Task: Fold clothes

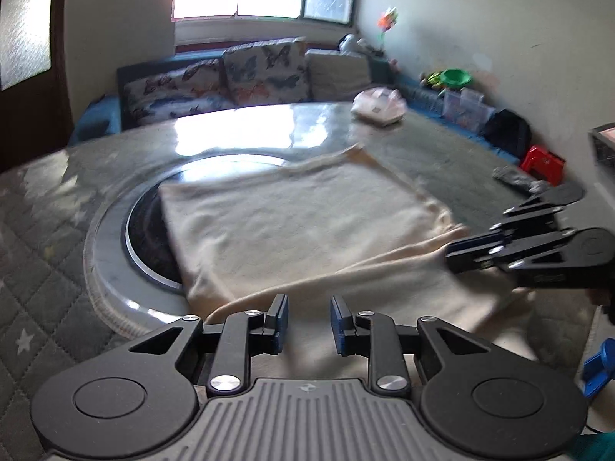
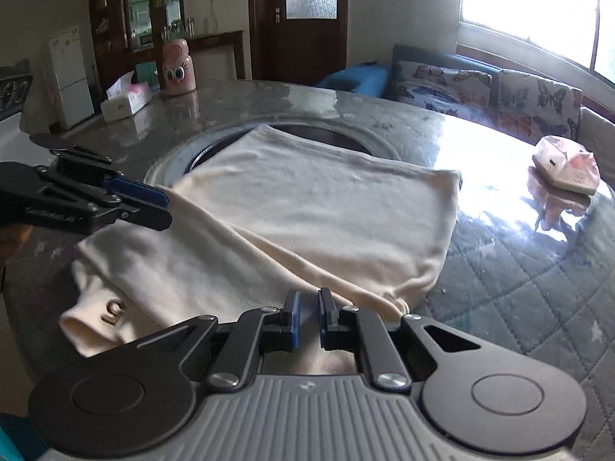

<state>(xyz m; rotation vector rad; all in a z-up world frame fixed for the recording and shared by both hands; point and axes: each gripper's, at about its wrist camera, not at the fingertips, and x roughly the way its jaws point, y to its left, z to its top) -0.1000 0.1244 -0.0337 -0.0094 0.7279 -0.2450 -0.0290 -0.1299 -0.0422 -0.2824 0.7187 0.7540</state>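
My left hand-held gripper (image 1: 309, 322) sits lowest in its own view, jaws only partly closed with cream cloth bunched between them; from the other side it looks pinched on the edge of the shirt (image 1: 292, 223). My right hand-held gripper (image 2: 307, 319) is clamped nearly shut on the same edge further along. A raised ridge of cloth runs between the two.

The shirt lies flat on the grey surface (image 1: 423, 153), its far part draped over the round dark inset (image 1: 146, 230) in the middle. One sleeve (image 2: 100, 319) trails off at the near left.

I judge this to be a fold in progress: the near edge is lifted and has to be carried over the body of the shirt. To do it well, I should move both hands together at the same height. That way the ridge stays straight and taut without dragging the bottom layer. Then I lay the edge down square to the far hem and let go only once it rests.

Both hands tilt forward and down toward the cloth, side by side, the tips angled in toward each other.
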